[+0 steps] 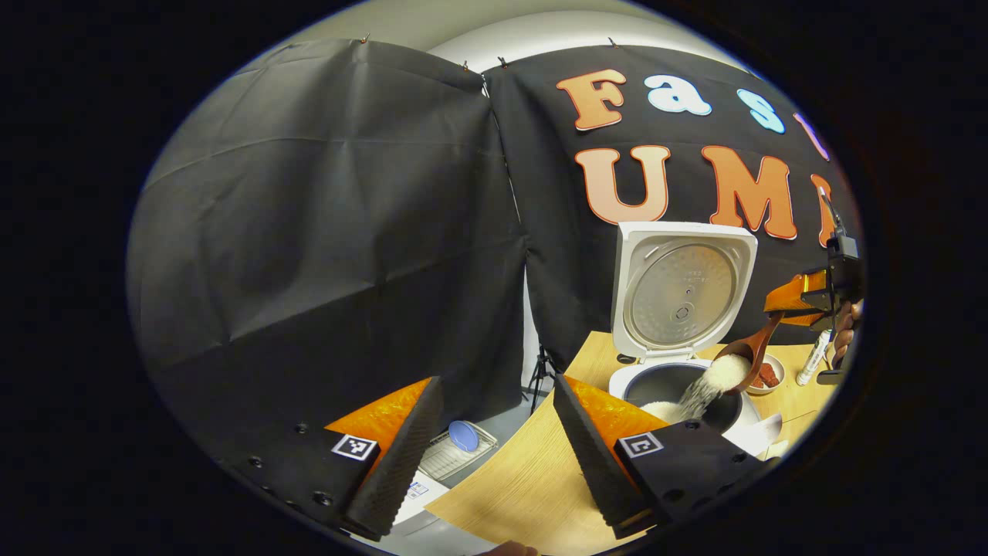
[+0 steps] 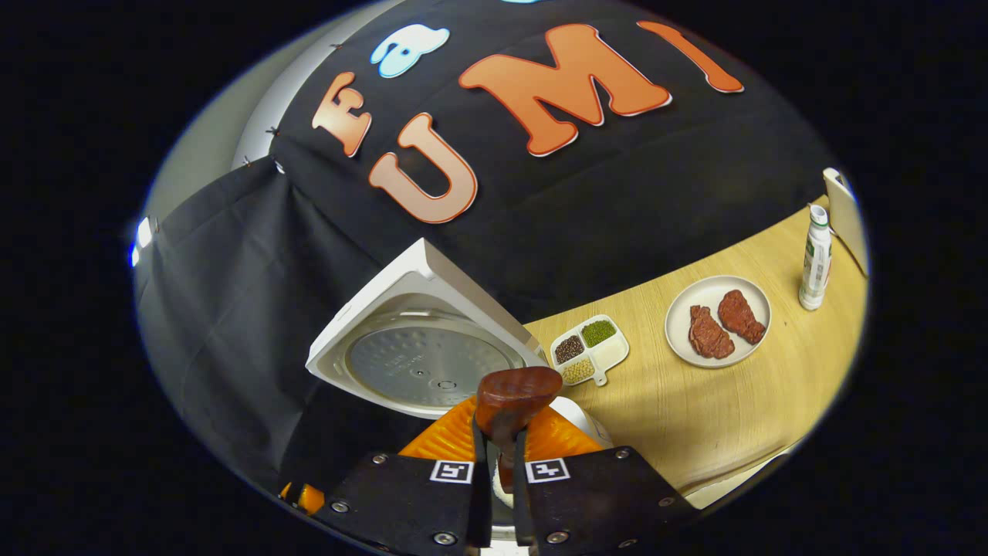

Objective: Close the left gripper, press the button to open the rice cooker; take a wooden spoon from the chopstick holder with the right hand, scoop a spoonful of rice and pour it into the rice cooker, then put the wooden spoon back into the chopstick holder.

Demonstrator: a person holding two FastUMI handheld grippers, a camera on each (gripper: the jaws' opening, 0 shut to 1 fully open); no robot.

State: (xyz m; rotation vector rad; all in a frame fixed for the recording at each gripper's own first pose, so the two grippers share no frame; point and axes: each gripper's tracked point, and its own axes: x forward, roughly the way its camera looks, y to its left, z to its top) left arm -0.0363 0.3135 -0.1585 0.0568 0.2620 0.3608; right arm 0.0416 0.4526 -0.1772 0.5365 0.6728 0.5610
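The white rice cooker (image 1: 683,293) stands on the wooden table (image 1: 525,479) with its lid raised. My right gripper (image 1: 803,297) hovers to the right of it, shut on the handle of a wooden spoon (image 1: 752,355). The spoon is tipped down, and white rice (image 1: 706,390) streams from its bowl into the dark inner pot (image 1: 664,384). In the right gripper view, the spoon handle (image 2: 513,394) sticks up between the fingers of my right gripper (image 2: 500,432), with the cooker lid (image 2: 428,363) just beyond. My left gripper (image 1: 496,381) is open and holds nothing, off the table's left corner.
On the table right of the cooker stand a divided dish (image 2: 614,355) of beans and grains, a plate (image 2: 714,293) with two pieces of meat and a white bottle (image 2: 816,259). A wire rack (image 1: 461,448) with a blue lid sits low, left of the table.
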